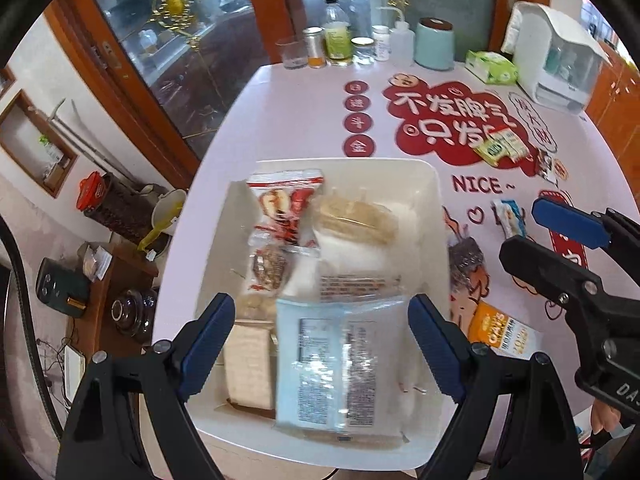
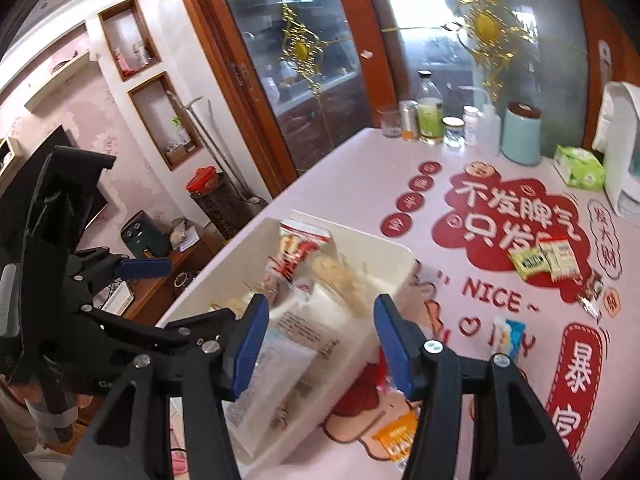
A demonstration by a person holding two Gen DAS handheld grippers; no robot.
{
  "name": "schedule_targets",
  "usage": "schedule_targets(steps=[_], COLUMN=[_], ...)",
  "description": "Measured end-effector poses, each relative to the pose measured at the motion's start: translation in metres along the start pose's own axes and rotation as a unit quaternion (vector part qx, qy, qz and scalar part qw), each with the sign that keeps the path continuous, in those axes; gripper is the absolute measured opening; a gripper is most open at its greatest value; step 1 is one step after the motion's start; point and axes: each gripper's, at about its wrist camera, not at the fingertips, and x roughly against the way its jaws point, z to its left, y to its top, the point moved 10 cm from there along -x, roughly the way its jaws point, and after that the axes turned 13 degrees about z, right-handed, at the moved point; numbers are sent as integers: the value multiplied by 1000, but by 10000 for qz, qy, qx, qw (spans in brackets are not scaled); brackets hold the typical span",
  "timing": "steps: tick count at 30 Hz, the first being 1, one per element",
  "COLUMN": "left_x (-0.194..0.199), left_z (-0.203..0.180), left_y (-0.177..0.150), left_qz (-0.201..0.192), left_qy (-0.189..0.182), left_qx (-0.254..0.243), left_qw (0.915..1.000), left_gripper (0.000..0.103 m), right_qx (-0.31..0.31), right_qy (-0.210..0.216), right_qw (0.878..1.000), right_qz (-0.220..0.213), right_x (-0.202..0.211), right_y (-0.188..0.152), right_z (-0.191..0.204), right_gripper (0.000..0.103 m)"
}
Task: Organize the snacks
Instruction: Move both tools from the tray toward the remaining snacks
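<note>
1. I see the white bin [image 1: 436, 216] near the table's left edge, already holding several snacks: a red-and-white packet [image 1: 286, 204] at the far end, a pale wafer pack [image 1: 356, 220] beside it, and a light-blue sachet [image 1: 324, 364] lying on top at the near end.
2. Loose snacks are on the printed tablecloth [image 1: 304, 120] to the bin's right: an orange oat packet [image 1: 504, 332] just beside the bin, a small blue-and-white bar [image 1: 510, 216] farther out, and green and cream packets [image 1: 500, 146] well apart from the bin.
3. My left gripper [image 1: 320, 344] hangs over the bin with its jaws spread wide and nothing pinched; the sachet below looks free of the pads.
4. My right gripper [image 2: 320, 340] is also parted and empty, straddling the bin's right wall in its own view.
5. Risks as I judge them: the right fingers could knock the bin wall and shove the bin toward the table edge; the two tools are near enough to collide; the crinkly oat packet could slide away rather than seat between the pads.
6. The oat packet is partly hidden behind the right finger, the lower bin contents are blurred, and a dark shiny item [image 1: 466, 258] by the bin is unclear.
</note>
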Motion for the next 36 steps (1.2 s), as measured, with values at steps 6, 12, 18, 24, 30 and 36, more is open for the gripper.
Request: schedule_targets(steps=[6, 12, 18, 24, 30, 36], left_x=[-1, 4, 20, 36, 28, -13], left_z=[-39, -87, -141, -195, -228, -249], left_y=[7, 24, 57, 114, 169, 212], left_qz=[20, -30, -225, -388, -244, 12], left_qy=[-17, 11, -27, 4, 27, 139], left_qx=[-300, -624, -924, -1166, -1221, -1319], left_qw=[9995, 9980, 9955, 9924, 9922, 9912], left_gripper=[88, 88, 88, 88, 88, 88], right_qx=[-380, -755, -1178, -1475, -1907, -2274], right_qy=[-164, -562, -1073, -1552, -1636, -1592], right_qw=[9991, 9956, 9872, 9768, 9678, 9602], right_qz=[30, -8, 14, 103, 162, 322], right_x=[10, 33, 68, 101, 113, 90], right_y=[-15, -25, -30, -23, -7, 1], right_z=[-49, -118, -203, -276, -333, -369], right_gripper=[55, 55, 55, 55, 55, 55])
